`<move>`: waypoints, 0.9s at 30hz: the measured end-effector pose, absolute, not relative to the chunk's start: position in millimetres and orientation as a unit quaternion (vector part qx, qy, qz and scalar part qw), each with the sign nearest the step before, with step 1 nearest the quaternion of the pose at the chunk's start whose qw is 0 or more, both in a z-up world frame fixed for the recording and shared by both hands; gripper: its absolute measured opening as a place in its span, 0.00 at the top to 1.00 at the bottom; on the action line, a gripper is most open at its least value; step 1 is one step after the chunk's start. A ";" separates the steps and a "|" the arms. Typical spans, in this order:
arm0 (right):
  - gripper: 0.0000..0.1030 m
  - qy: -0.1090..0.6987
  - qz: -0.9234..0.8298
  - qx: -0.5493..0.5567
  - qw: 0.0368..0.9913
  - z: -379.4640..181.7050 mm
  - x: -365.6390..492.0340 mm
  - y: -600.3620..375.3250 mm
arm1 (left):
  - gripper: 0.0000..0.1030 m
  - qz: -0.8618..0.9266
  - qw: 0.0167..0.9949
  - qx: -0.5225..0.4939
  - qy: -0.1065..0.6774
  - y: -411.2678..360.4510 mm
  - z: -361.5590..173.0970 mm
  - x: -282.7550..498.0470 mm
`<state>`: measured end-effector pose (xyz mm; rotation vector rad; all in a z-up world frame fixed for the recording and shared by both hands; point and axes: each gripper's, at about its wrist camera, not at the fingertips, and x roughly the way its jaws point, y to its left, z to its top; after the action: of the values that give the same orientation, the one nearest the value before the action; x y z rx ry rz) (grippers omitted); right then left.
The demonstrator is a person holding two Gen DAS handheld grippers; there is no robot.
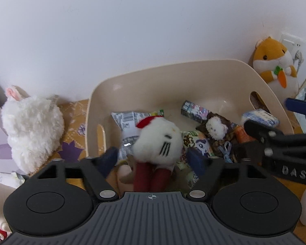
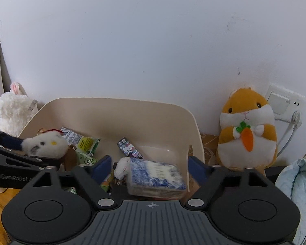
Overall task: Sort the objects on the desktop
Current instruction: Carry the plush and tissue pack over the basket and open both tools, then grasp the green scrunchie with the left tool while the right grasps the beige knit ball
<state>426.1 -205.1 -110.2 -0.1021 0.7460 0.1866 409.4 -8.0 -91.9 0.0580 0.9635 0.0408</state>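
My left gripper (image 1: pixel 153 159) hangs over the near-left part of the cream bin (image 1: pixel 173 69) with its jaws spread wide; the white cat plush (image 1: pixel 159 140) sits between the blue pads, but neither pad presses on it, so I count it as let go. It is light and squashy, and fur over stuffing gives under any squeeze. If I had to lift it again I would pinch across the round head, not the thin red legs, which would flop.

My right gripper (image 2: pixel 151 165) is also wide open, over the near-right part of the same bin. The blue-and-white tissue pack (image 2: pixel 155 179) lies between its pads, apparently free of both, though it is blurred and I cannot be sure it has settled. It is soft, light and wrapped in slick film; the flat broad faces are the place to grip, gently, as it crushes.

The bin already holds several snack packets (image 1: pixel 128 120), a small printed box (image 1: pixel 193 110), a brown pouch with a small white plush face (image 1: pixel 215 129) and something orange beside it.

Outside the bin, a fluffy white rabbit plush (image 1: pixel 30 130) stands to its left against the wall, and an orange hamster plush (image 2: pixel 247 130) holding a carrot stands to its right. Both look light and soft, best taken across the body.
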 end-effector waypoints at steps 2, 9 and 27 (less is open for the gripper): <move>0.00 0.353 0.089 -0.065 0.929 -107.7 421.4 -205.0 | 0.23 0.017 0.887 0.028 0.460 -7.8 -87.5 407.2; 0.00 0.327 0.103 -0.116 0.932 -98.8 391.9 -205.6 | 0.23 0.004 0.897 0.018 0.442 0.3 -71.1 386.6; 0.00 0.362 0.151 -0.085 0.916 -133.5 302.9 -227.0 | 0.21 -0.030 0.872 0.031 0.488 33.4 -111.2 303.8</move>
<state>302.9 -227.0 -133.5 -0.1749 0.7441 0.3110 303.8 33.4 -111.2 0.0658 1.0195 -0.0628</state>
